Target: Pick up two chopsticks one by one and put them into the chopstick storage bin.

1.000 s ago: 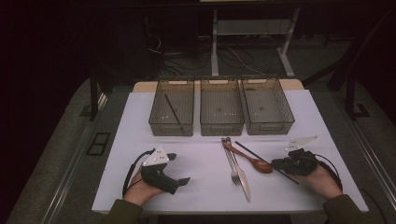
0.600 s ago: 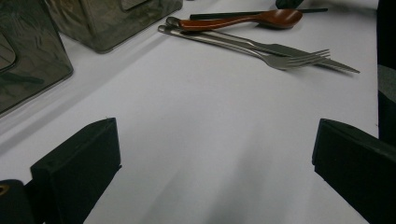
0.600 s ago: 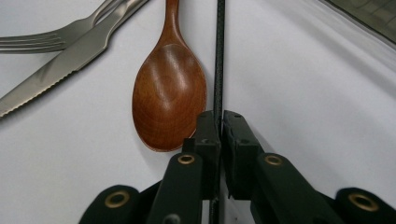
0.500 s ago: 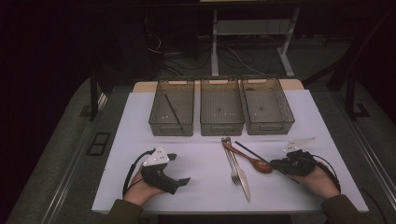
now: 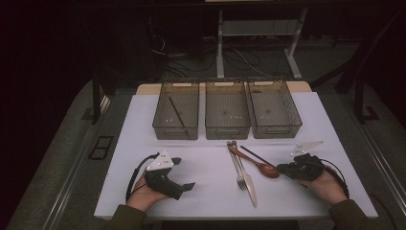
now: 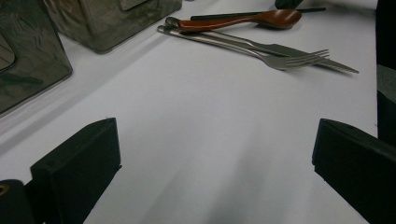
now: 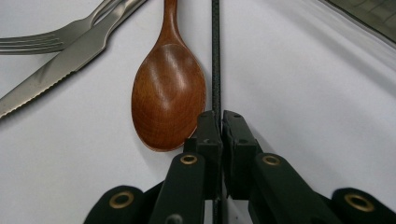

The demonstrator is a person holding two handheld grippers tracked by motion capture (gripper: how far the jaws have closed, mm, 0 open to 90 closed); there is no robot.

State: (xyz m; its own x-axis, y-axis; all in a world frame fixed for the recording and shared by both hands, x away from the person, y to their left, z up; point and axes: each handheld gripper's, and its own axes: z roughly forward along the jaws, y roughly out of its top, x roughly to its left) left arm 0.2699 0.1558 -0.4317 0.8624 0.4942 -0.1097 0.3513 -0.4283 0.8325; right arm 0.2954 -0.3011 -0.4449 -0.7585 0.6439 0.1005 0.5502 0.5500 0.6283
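White table (image 5: 206, 201), dark room. R gripper (image 7: 220, 122) has just been closing, now clamped on black chopstick (image 7: 215, 56) beside wooden spoon (image 7: 168, 93). L gripper (image 6: 212, 158) jaws wide, nothing between, resting on table.

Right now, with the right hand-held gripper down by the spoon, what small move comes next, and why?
Probably lift straight up a little. The right hand-held gripper has just been closing and its jaws now pinch the thin black chopstick, which lies right beside the wooden spoon. A short vertical lift should free it without nudging the spoon. A matching stick already lies in the left bin, the likely destination.
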